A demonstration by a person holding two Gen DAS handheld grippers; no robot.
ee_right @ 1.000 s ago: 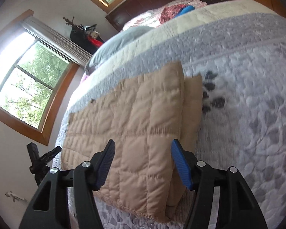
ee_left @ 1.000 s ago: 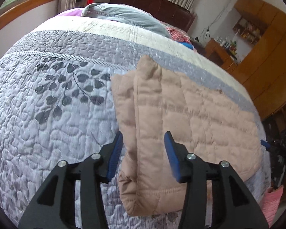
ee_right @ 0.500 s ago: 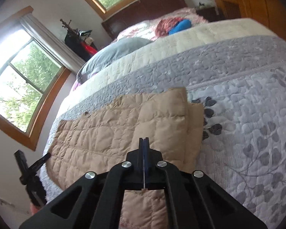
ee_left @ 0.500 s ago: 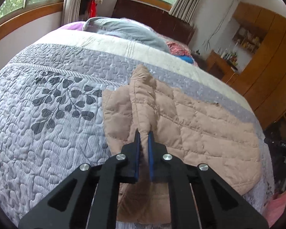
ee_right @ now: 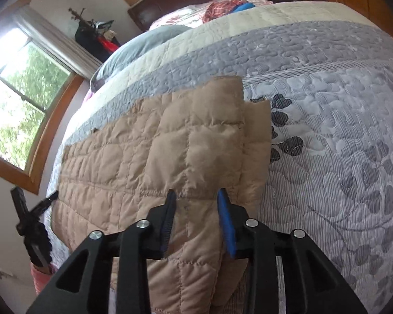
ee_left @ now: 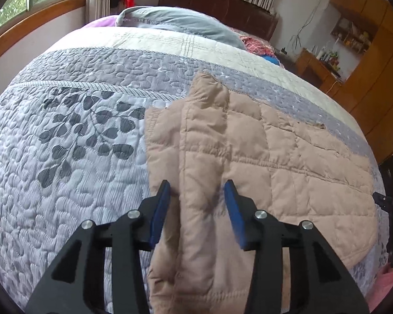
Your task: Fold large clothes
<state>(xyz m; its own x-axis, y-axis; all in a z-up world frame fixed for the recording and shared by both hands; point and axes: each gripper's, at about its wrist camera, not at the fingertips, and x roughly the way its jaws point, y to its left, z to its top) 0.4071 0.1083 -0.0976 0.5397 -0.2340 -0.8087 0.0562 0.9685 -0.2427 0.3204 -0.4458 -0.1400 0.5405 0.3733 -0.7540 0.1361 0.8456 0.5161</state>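
Both tongs lately pinched, now reopened; left tongs (ee_left: 196, 193) and right tongs (ee_right: 196, 201) angled down, empty (astride the jacket (ee_left: 249, 157) fold).

Between my left jaws: a raised fold of the jacket (ee_left: 249, 151) fills the gap.
Left of them: I see bare quilt (ee_left: 65, 157), free.
Between my right jaws: jacket fold.
Right of them: open quilt.
Ahead: pillow (ee_left: 175, 21), well off.

My right hand-held gripper (ee_right: 196, 198), jaws just opening, straddles the folded tan quilted jacket (ee_right: 170, 151) on the bed (ee_right: 340, 130).
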